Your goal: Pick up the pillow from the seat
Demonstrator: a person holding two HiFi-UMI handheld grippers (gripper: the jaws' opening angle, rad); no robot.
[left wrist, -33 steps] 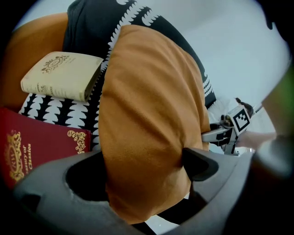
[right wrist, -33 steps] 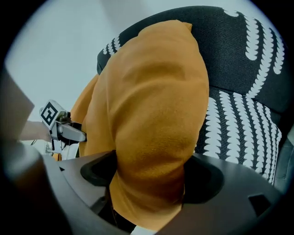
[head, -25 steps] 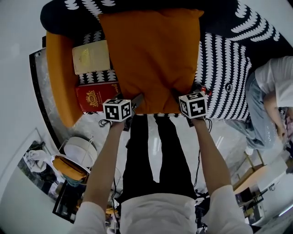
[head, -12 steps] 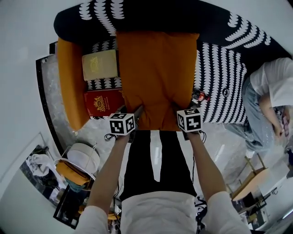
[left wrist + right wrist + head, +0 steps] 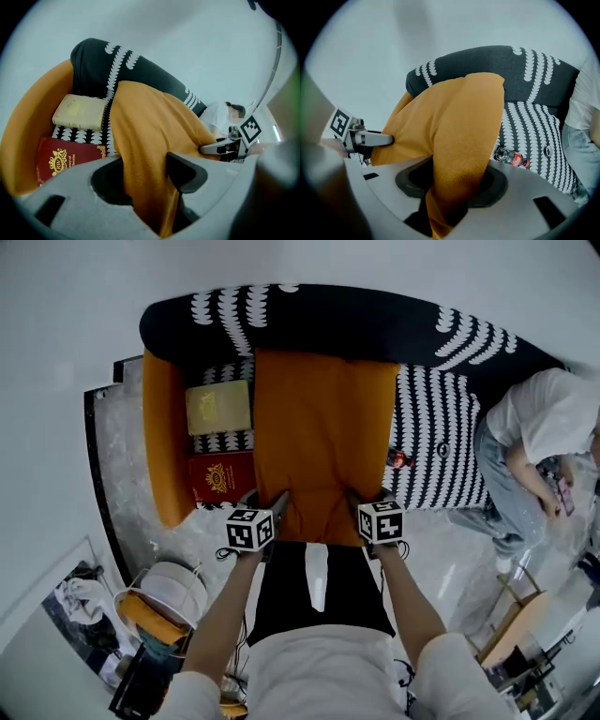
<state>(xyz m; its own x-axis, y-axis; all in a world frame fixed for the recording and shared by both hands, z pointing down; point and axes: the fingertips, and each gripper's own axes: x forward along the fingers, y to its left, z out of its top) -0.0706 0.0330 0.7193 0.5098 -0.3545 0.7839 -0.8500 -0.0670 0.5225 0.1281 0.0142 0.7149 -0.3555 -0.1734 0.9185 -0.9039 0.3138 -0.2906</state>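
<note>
The orange pillow [image 5: 323,432] lies lengthwise over the black-and-white patterned sofa seat [image 5: 441,427], its near edge lifted and bunched. My left gripper [image 5: 274,506] is shut on the pillow's near left corner; orange fabric [image 5: 140,140] fills the gap between its jaws [image 5: 149,174]. My right gripper [image 5: 360,503] is shut on the near right corner, with the fabric [image 5: 461,122] hanging through its jaws [image 5: 453,182]. Both pairs of jaws have just been closing on the cloth. Each gripper shows in the other's view: right gripper [image 5: 224,146], left gripper [image 5: 370,139].
A cream book [image 5: 217,407] and a red book [image 5: 222,478] lie on the seat left of the pillow, beside the orange armrest [image 5: 161,446]. A small bottle [image 5: 399,459] lies to the pillow's right. A person [image 5: 539,442] sits at the sofa's right end. Clutter [image 5: 164,601] stands on the floor lower left.
Both grippers have risen and drawn closer together with the pillow's near edge between them. That edge has gathered and come up off the seat. The sofa looks farther below.
</note>
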